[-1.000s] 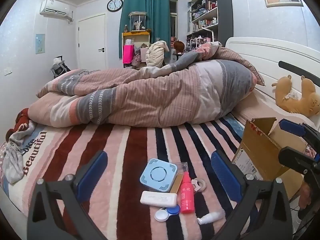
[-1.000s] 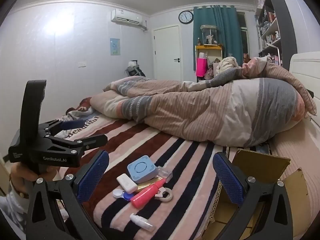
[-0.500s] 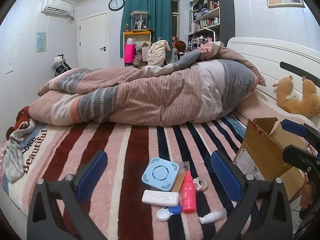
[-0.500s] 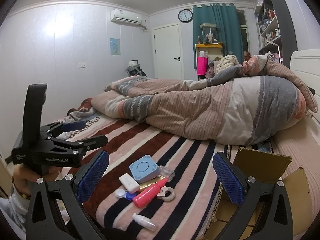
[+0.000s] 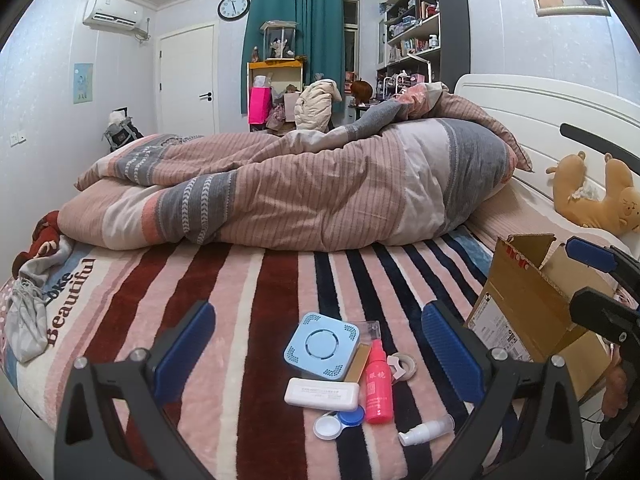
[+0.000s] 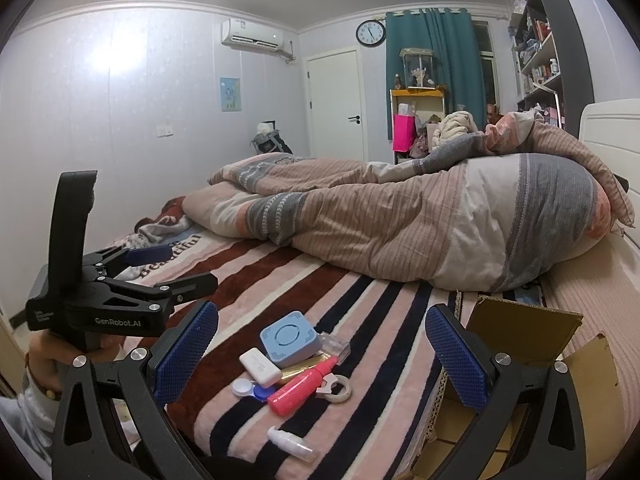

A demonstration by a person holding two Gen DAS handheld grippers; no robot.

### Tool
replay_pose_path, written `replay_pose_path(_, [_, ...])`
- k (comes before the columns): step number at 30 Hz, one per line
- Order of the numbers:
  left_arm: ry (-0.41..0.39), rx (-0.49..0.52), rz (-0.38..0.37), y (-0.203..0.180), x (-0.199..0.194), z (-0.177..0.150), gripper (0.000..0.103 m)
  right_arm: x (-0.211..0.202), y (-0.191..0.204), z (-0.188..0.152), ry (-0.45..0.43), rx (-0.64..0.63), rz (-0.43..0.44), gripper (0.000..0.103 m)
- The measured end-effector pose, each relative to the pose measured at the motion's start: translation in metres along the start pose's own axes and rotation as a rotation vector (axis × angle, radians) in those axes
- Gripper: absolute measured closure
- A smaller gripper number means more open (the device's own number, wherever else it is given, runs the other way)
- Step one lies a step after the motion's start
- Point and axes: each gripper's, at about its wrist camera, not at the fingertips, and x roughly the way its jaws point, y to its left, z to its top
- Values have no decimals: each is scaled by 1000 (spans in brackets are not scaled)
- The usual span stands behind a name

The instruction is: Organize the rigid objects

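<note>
On the striped blanket (image 5: 200, 280), at about 6 o'clock in both wrist views, a small heap of items lies close together: a blue square box (image 5: 322, 346) with a clear case (image 5: 370, 328) at its 2 o'clock corner, a gold bar (image 5: 358, 362) along its right edge, a white case (image 5: 322, 393) just below it, a pink bottle (image 5: 378, 384) at the case's 3 o'clock, a tape roll (image 5: 402, 366) just right of the bottle, a lens case (image 5: 338, 422) at 6 o'clock of the white case, and a small spray bottle (image 5: 426, 426) lying on its side at the heap's 5 o'clock. The left gripper (image 5: 316, 356) hangs over the heap with its blue pads spread wide and nothing between them. The right gripper (image 6: 320, 356) is likewise wide open and empty, with the heap between its pads in its own view. An open cardboard box (image 5: 520, 296) sits at 3 o'clock of the heap, near it but apart, at the blanket's edge. A rumpled duvet (image 5: 300, 192) fills the bed at 12 o'clock, and a plush toy (image 5: 592, 200) lies at 2 o'clock by the headboard (image 5: 540, 108). In the right view a hand (image 6: 44, 364) grips the left tool's handle at 9 o'clock.
</note>
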Motion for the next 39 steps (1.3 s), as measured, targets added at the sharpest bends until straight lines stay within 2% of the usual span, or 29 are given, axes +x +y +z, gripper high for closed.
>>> replay_pose_path(35, [4,-3,-10,-2,2,-3,0,-2,6,-3,5,-1,-5,0])
replay_pose_path(39, [2,-5,-17,-1,2,-1,0,0,13,-1,11,-32,-78,0])
